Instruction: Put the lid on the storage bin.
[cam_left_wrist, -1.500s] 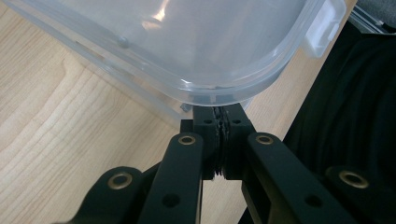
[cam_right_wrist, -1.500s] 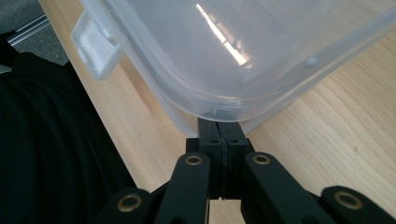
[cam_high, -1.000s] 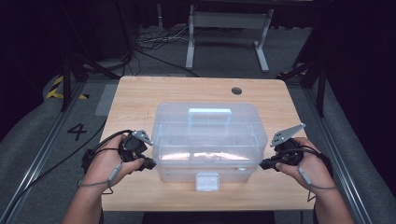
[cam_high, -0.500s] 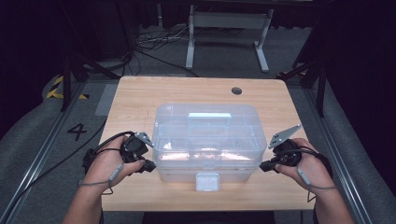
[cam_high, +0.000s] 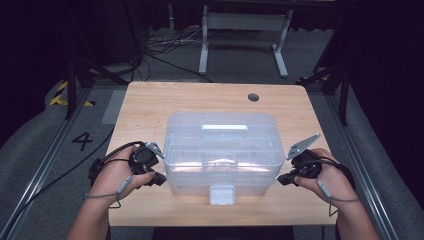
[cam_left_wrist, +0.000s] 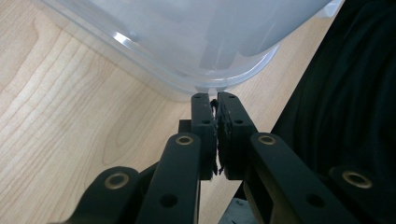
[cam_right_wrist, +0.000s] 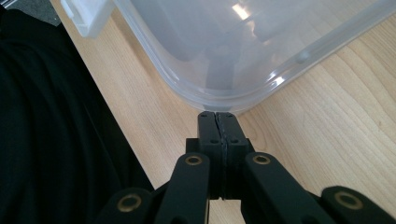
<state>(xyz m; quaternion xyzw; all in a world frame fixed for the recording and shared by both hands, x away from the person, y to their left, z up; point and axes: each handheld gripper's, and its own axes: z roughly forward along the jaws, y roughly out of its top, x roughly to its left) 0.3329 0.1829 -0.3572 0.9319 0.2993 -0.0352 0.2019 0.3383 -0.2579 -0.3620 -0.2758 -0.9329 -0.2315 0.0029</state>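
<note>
A clear plastic storage box (cam_high: 220, 150) with a lid, a moulded handle (cam_high: 224, 131) and a white front latch (cam_high: 221, 194) sits in the middle of the wooden table (cam_high: 150, 105). My left gripper (cam_high: 161, 179) rests at the box's front left corner, jaws shut with nothing between them. From its own view the left gripper (cam_left_wrist: 215, 98) tips nearly touch the box rim (cam_left_wrist: 154, 79). At the front right corner lies my right gripper (cam_high: 281, 179), also shut and empty. In the right gripper view the right gripper (cam_right_wrist: 217, 114) tips sit just under the box's rounded corner (cam_right_wrist: 224, 98).
A round cable hole (cam_high: 253, 97) is in the table's far right part. Beyond the far edge stand a metal frame (cam_high: 245, 35) and loose cables (cam_high: 165, 47) on the floor. Rails run along both sides of the table.
</note>
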